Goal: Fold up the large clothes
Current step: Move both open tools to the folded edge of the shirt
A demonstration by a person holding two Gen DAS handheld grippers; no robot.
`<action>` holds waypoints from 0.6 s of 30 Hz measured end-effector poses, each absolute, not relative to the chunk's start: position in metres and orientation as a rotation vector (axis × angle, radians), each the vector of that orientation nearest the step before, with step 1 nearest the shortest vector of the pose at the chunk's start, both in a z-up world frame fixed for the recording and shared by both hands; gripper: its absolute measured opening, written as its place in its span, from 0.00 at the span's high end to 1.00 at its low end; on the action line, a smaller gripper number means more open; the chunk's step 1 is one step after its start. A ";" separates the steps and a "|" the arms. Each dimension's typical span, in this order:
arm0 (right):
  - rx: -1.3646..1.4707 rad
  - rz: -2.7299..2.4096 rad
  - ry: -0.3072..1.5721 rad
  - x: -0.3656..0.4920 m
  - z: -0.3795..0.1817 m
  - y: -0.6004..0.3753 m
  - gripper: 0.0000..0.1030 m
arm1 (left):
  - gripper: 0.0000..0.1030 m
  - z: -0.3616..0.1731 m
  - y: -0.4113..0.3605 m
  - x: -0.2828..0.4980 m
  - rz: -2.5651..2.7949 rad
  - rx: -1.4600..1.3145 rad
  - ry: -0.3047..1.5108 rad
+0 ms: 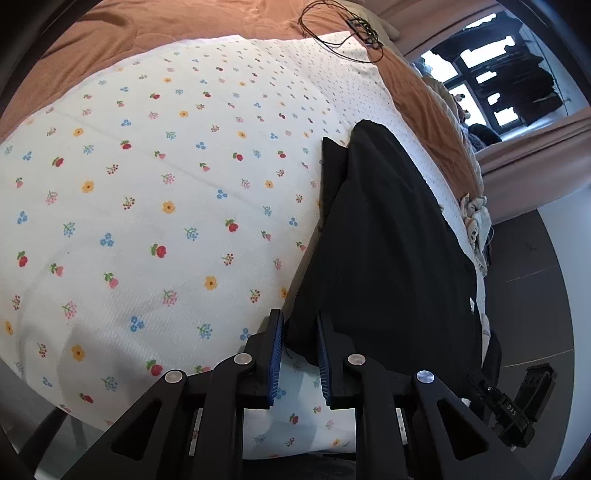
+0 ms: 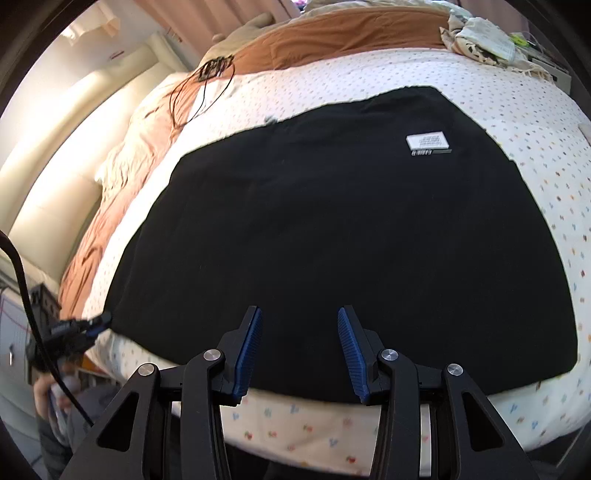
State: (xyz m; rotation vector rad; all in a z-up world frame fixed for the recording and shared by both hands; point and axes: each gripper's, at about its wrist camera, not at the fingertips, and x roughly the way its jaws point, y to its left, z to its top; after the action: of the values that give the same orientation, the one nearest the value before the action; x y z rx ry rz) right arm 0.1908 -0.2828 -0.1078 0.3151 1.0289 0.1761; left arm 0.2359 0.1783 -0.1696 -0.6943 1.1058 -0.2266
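From my left wrist camera I'm looking across a white bedspread printed with small red, blue and yellow flowers (image 1: 155, 192), and the large black fabric garment (image 1: 388, 240) runs up the right side of the view as a long dark strip lying on that spread. My left gripper (image 1: 300, 354) sits low at the near edge of the bed, its blue ribbed pads (image 1: 275, 362) a narrow gap apart, and a corner of the black garment hangs down into that gap; I can't tell from here whether the pads are actually pinching it or just flanking it. Over on the right wrist camera the same black garment (image 2: 332, 229) is spread wide and flat across the flowered bedspread (image 2: 546, 155), filling most of the view, with a small white printed label (image 2: 428, 142) showing near its far right corner. My right gripper (image 2: 300, 354) hovers at the garment's near hem with its jaws clearly apart, the blue pads (image 2: 249, 350) wide of each other and nothing between them but the cloth lying beneath. Beyond the spread there's a rust-orange blanket (image 2: 332, 33) bunched along the far side, and a coil of thin black cable (image 2: 207, 85) resting on the bed's far left corner.
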 end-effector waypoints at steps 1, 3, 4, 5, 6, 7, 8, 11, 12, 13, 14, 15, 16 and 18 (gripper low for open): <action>0.308 0.179 1.032 0.189 -0.107 -0.281 0.58 | 0.82 -0.168 0.177 0.236 -0.227 -0.688 1.106; 0.298 0.198 1.040 0.185 -0.105 -0.273 0.58 | 0.82 -0.166 0.179 0.235 -0.233 -0.704 1.104; 0.292 0.208 1.045 0.184 -0.104 -0.268 0.58 | 0.80 -0.167 0.181 0.235 -0.240 -0.726 1.102; 0.283 0.216 1.048 0.183 -0.103 -0.263 0.58 | 0.75 -0.167 0.184 0.235 -0.247 -0.753 1.099; 0.270 0.229 1.054 0.182 -0.103 -0.255 0.58 | 0.70 -0.168 0.188 0.234 -0.253 -0.779 1.092; 0.261 0.242 1.060 0.182 -0.103 -0.249 0.58 | 0.53 -0.168 0.190 0.233 -0.263 -0.806 1.080; 0.254 0.257 1.068 0.182 -0.103 -0.242 0.58 | 0.34 -0.168 0.192 0.232 -0.276 -0.826 1.066; 0.228 0.283 1.086 0.186 -0.108 -0.227 0.58 | 0.25 -0.170 0.193 0.231 -0.314 -0.867 1.045; 0.220 0.282 1.089 0.188 -0.109 -0.224 0.58 | 0.25 -0.172 0.192 0.232 -0.320 -0.869 1.054; 0.207 0.276 1.094 0.191 -0.111 -0.221 0.59 | 0.25 -0.174 0.190 0.234 -0.327 -0.872 1.063; 0.192 0.268 1.101 0.195 -0.114 -0.217 0.61 | 0.25 -0.175 0.187 0.237 -0.339 -0.878 1.069; 0.184 0.265 1.111 0.200 -0.117 -0.214 0.68 | 0.25 -0.177 0.184 0.239 -0.358 -0.888 1.075; 0.179 0.267 1.126 0.204 -0.121 -0.212 0.74 | 0.28 -0.179 0.181 0.242 -0.379 -0.899 1.083; 0.165 0.261 1.175 0.216 -0.133 -0.206 0.78 | 0.36 -0.185 0.175 0.250 -0.409 -0.919 1.124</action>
State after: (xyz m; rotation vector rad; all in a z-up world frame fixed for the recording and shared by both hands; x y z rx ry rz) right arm 0.2157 -0.2063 -0.1329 0.1648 1.1752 0.2610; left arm 0.2499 0.1755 -0.1853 -0.9194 1.1243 -0.4092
